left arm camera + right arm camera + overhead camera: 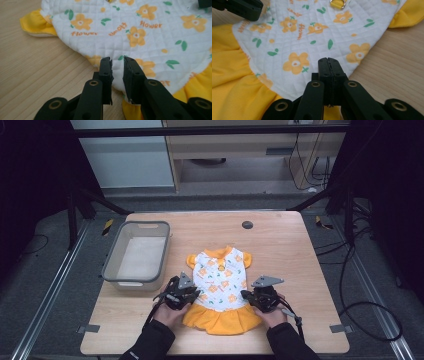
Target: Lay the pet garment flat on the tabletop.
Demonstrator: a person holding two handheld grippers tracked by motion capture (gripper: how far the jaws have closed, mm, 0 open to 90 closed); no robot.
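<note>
Lab rig: black frame struts (102, 202); floor cables (370, 312); wooden table (280, 245).

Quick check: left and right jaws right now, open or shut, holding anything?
Left gripper: jaws slightly apart over the dress edge, not clamping it.
Right gripper: jaws shut at the dress edge; grip on fabric unclear.

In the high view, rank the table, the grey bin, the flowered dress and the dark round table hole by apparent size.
1. Table
2. Grey bin and flowered dress: look alike, so unranked
3. Dark round hole
</note>
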